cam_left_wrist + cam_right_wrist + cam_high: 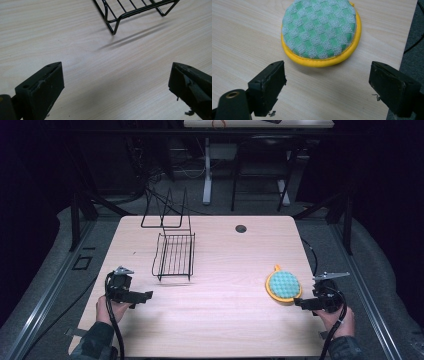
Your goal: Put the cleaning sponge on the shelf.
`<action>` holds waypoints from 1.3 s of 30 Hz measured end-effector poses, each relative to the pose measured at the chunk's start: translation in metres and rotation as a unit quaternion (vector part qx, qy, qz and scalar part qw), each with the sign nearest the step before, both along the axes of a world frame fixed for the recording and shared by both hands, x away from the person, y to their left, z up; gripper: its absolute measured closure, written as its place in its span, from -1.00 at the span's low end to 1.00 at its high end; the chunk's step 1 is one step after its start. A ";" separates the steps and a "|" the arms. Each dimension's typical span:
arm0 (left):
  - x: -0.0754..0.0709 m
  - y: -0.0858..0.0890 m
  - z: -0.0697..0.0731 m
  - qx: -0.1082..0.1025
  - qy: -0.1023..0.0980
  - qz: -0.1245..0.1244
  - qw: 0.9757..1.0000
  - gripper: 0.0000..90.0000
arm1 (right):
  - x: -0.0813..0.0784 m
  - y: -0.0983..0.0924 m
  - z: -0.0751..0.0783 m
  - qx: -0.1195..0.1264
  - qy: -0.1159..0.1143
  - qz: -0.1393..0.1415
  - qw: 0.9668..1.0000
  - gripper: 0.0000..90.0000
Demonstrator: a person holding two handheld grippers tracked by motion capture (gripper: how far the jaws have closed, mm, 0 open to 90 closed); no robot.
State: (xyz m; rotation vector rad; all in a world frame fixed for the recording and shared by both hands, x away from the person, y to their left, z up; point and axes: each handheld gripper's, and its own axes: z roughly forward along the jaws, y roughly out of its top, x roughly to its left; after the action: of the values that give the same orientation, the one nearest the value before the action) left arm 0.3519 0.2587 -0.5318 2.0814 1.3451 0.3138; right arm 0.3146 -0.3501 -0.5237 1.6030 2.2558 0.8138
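Observation:
A round sponge pad (283,286), green checked top with a yellow rim, lies flat on the right side of the wooden table (220,315). My right gripper (299,302) is just to its near right, open, with the pad (320,30) ahead of its jaws and nothing between them. A black wire rack (174,254) stands at the table's middle left. My left gripper (148,294) is low over the table at the left, open and empty, with the rack's near corner (117,18) ahead of it.
A dark round grommet hole (241,228) sits near the table's far edge. The table's right edge (409,37) runs close beside the sponge pad, with dark floor and a cable beyond. Another table's legs (207,170) stand behind.

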 end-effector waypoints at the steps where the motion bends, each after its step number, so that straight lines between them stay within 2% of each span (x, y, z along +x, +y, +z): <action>1: 0.000 0.000 0.000 -0.001 0.000 0.001 1.000 -0.99 | 0.000 0.000 -0.001 0.001 0.001 0.000 1.000 -0.71; 10: -0.002 0.004 0.001 -0.009 -0.001 0.010 1.000 -1.00 | 0.006 0.002 0.000 0.007 -0.004 0.006 1.000 -0.71; 21: -0.005 0.004 0.002 -0.016 -0.004 0.003 1.000 -0.99 | 0.009 0.006 0.005 0.002 -0.014 0.012 1.000 -0.87; 26: -0.006 0.004 0.002 -0.015 -0.004 -0.003 1.000 -0.99 | 0.010 0.011 0.008 0.000 -0.016 0.021 1.000 -1.00; 31: -0.005 0.004 0.002 -0.024 -0.005 -0.001 1.000 -0.99 | 0.018 0.015 0.010 0.007 -0.021 0.033 0.999 -1.00; 35: -0.006 0.004 0.002 -0.021 -0.004 -0.003 1.000 -0.99 | 0.022 0.017 0.009 0.013 -0.026 0.037 0.999 -1.00; 39: -0.008 0.006 0.002 -0.021 -0.004 -0.001 1.000 -0.99 | 0.031 0.026 0.006 0.008 -0.025 0.049 0.998 -1.00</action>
State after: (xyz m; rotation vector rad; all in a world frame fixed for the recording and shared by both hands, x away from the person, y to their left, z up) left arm 0.3440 0.2642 -0.5299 2.0451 1.3342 0.2908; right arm 0.3461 -0.3239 -0.5177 1.4718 2.3146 0.8873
